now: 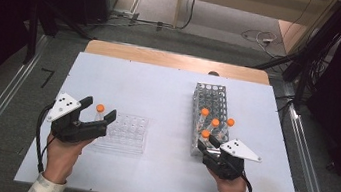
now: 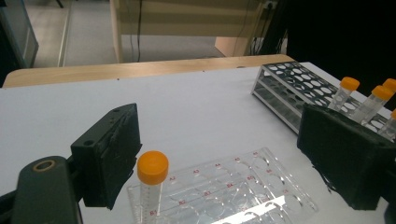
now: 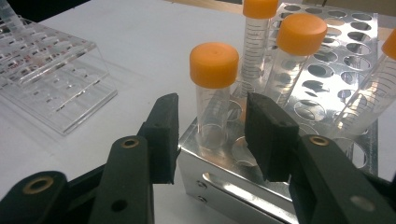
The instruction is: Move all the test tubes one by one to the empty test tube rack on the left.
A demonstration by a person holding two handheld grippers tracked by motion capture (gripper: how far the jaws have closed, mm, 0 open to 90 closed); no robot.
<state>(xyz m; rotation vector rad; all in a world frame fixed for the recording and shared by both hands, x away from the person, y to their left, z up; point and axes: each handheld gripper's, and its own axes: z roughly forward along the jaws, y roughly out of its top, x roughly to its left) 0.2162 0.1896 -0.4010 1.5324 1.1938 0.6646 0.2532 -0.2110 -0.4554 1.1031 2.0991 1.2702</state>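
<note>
On white tabletop (image 1: pixel 168 96), orange-capped clear tube (image 3: pixel 214 100) is being straddled (untouched) by half-closed right gripper (image 3: pixel 212 135) for lifting from perforated metal rack (image 3: pixel 327 79), while left gripper (image 2: pixel 224 154) is gaping empty.

Desk (image 1: pixel 170 83): bare across frame centre and upper left, passable; blocked lower left by clear rack (image 1: pixel 125 132) holding one tube (image 1: pixel 99 111), right by metal rack (image 1: pixel 211 107) with four tubes.

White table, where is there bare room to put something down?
The white table is bare across its far left half and between the clear plastic rack and silver metal rack. It is crowded around the orange-capped tubes by the right hand-held gripper.
</note>
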